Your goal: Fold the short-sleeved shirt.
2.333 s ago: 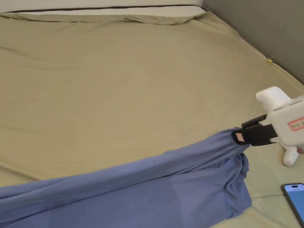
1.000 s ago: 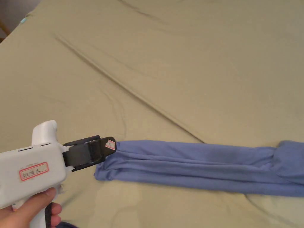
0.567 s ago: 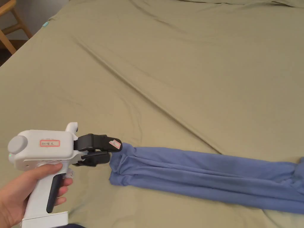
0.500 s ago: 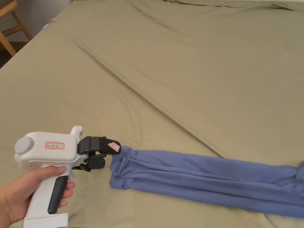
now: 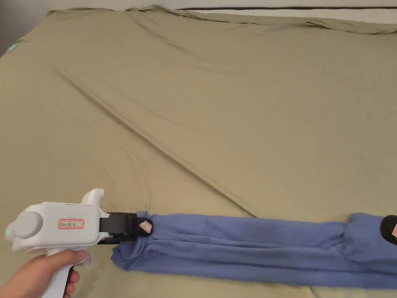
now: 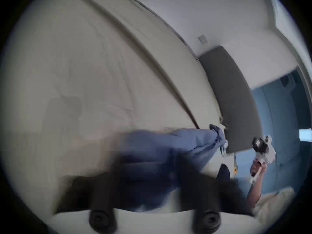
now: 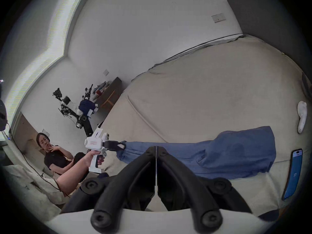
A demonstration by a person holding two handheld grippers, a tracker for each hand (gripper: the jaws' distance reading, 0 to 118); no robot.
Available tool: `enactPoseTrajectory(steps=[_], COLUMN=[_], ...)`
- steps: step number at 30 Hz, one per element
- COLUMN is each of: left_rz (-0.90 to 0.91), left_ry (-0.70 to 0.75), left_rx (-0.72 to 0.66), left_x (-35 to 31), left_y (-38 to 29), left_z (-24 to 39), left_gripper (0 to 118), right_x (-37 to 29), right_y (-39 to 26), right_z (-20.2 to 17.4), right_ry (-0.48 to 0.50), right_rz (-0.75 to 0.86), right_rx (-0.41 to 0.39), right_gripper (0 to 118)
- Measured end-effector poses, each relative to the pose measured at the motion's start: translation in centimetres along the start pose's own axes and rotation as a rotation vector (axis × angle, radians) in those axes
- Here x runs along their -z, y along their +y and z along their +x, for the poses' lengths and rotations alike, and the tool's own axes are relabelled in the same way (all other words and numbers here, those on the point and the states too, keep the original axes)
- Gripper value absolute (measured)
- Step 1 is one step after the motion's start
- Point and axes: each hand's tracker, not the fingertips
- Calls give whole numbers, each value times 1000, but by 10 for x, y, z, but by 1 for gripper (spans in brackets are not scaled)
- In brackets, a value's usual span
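Olive bedsheet (image 5: 217, 97) covers the bed where the blue shirt (image 5: 248, 248) lies bunched into a long, limp band along the near edge. Soft and light, it would sag and slide between holds, so its ends look the best places to grip. The left gripper (image 5: 141, 228) has its fingers clenched on the left end; the right gripper (image 7: 156, 149) shows fingers pressed together, grasping nothing. A phone (image 7: 294, 173) lies beside the shirt's right end, and a diagonal sheet crease (image 5: 155, 139) runs behind.

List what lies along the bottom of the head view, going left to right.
Hand → left gripper → blue shirt stretched along the bed sheet → right gripper at the frame's edge.
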Motion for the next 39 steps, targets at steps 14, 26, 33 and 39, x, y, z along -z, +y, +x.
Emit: enactPoseTrajectory(steps=[14, 26, 33, 39], left_rz=[44, -59, 18, -6], left_ry=[-304, -272, -333, 210], left_rx=[-132, -126, 50, 369], left_x=[63, 241, 122, 155], left_y=[-16, -62, -32, -59], left_z=[244, 274, 276, 278], left_gripper=[11, 106, 118, 0], right_x=[31, 2, -3, 0], right_y=[-18, -27, -31, -32], right_z=[-30, -9, 5, 4], right_ry=[21, -44, -5, 18], right_rz=[78, 104, 134, 128], right_rx=[65, 95, 149, 159], right_gripper=[3, 3, 3, 3])
